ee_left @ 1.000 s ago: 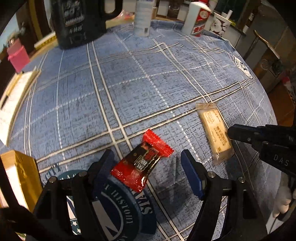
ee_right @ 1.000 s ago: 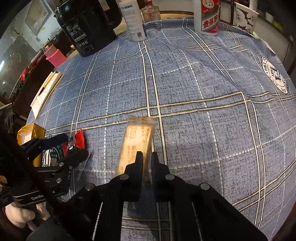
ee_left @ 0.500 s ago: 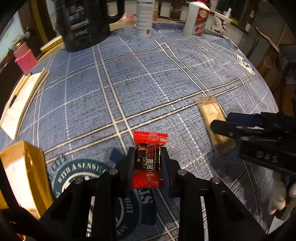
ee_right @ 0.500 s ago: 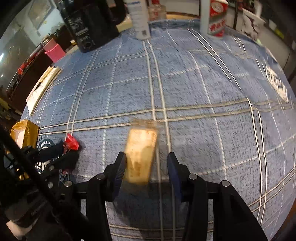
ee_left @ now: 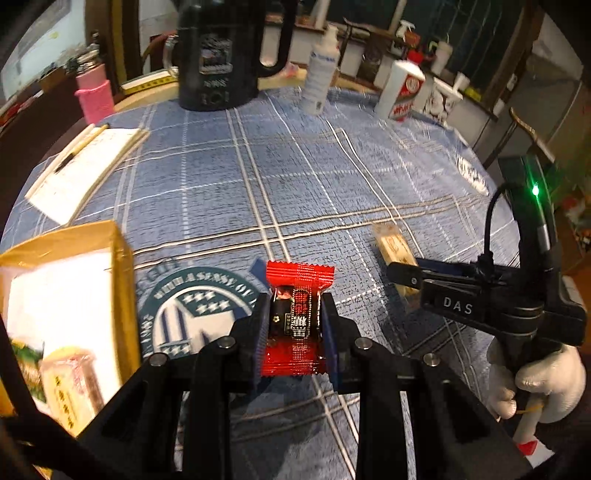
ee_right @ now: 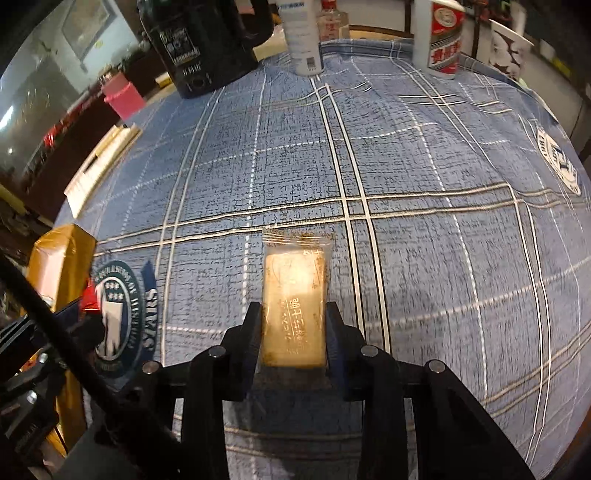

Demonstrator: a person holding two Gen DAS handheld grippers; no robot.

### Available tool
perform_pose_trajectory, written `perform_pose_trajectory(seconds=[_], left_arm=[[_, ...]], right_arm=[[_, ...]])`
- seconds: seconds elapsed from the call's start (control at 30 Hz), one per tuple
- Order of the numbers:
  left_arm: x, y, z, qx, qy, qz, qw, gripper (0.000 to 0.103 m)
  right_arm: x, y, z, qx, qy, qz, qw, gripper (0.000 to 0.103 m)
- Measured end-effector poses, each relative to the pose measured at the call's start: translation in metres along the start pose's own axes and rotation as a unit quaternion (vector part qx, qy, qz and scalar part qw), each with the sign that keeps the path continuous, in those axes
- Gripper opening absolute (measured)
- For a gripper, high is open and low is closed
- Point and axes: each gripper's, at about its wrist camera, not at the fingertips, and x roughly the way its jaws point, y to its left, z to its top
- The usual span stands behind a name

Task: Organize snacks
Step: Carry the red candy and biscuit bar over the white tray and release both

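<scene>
The left gripper [ee_left: 294,325] has its jaws clamped on a red snack packet [ee_left: 295,321], which is lifted a little above the blue checked tabletop [ee_left: 229,192]. The red top edge of the packet sticks out past the jaws. To the near left stands an open yellow box [ee_left: 62,306] with another snack inside it.

The right gripper [ee_right: 294,332] has its jaws closing on a long beige snack bar [ee_right: 294,295] in a clear wrapper; both pads already touch its sides. The bar lies on the tabletop, near the middle. In the left wrist view a white-gloved hand [ee_left: 535,384] holds the handle of this gripper.

At the far edge of the tabletop stand a black kettle [ee_right: 201,40], a white bottle [ee_right: 301,33] and a red and white bottle [ee_right: 443,40].
</scene>
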Motion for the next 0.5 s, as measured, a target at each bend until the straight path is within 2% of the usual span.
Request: perform_pose_trajectory(seconds=[0.2, 0.5], left_arm=[[-0.030, 0.030, -0.008, -0.031, -0.019, -0.003, 0.9993, 0.028], [-0.076, 0.120, -0.029, -0.100, -0.043, 0.023, 0.9938, 0.028]], right_arm=[[-0.024, 0.025, -0.007, 0.000, -0.012, 0.023, 1.000, 0.033], [-0.047, 0.134, -0.011, -0.074, -0.031, 0.071, 0.994, 0.033]])
